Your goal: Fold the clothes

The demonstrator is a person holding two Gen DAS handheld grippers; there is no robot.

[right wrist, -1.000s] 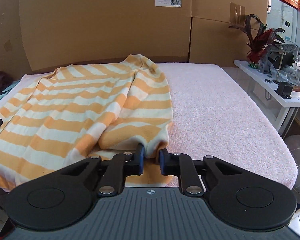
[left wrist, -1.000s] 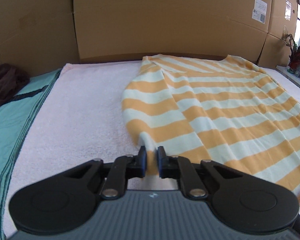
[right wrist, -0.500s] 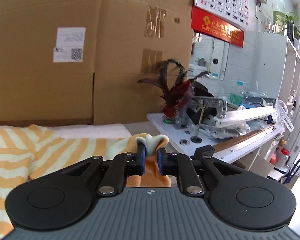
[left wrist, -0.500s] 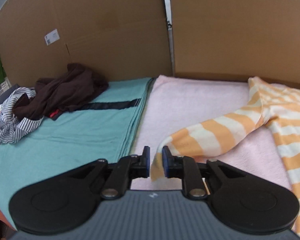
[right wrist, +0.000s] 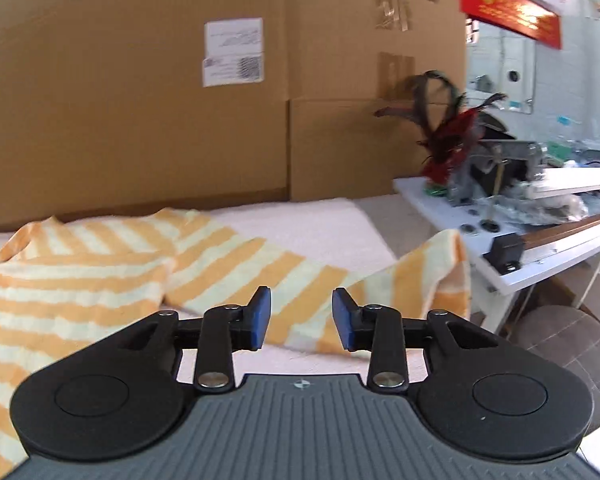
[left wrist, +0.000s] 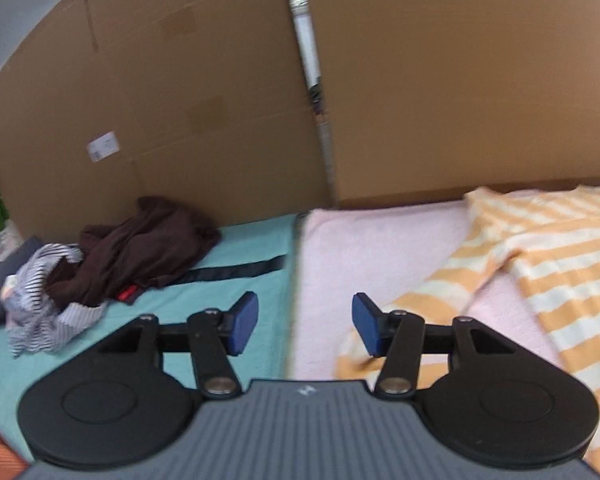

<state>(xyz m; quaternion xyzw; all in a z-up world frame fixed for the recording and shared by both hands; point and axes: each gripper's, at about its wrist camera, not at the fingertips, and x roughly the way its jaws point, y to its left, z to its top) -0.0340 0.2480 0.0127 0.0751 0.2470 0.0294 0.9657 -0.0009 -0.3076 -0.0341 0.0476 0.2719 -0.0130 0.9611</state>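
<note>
An orange-and-cream striped sweater (left wrist: 548, 264) (right wrist: 80, 276) lies on the pink towel (left wrist: 380, 240). Its left sleeve (left wrist: 432, 300) stretches out toward the left gripper (left wrist: 305, 326), whose jaws are opening; the sleeve end lies below the right pad, with nothing pinched between the pads. In the right wrist view the other sleeve (right wrist: 380, 280) runs out to the right, its cuff hanging over the towel's edge. The right gripper (right wrist: 301, 322) hovers over that sleeve with its jaws opening and no cloth pressed by the pads.
A teal cloth (left wrist: 220, 292) lies left of the towel, with a heap of brown and striped clothes (left wrist: 112, 264) on it. Cardboard boxes (right wrist: 180, 100) wall the back. A white side table (right wrist: 540, 248) with a red plant (right wrist: 448, 148) and clutter stands to the right.
Both grippers held the sleeve cuffs, drew them outward from the sweater's body, then let go. Both pairs of jaws have spread apart and the sleeves now lie spread out.
</note>
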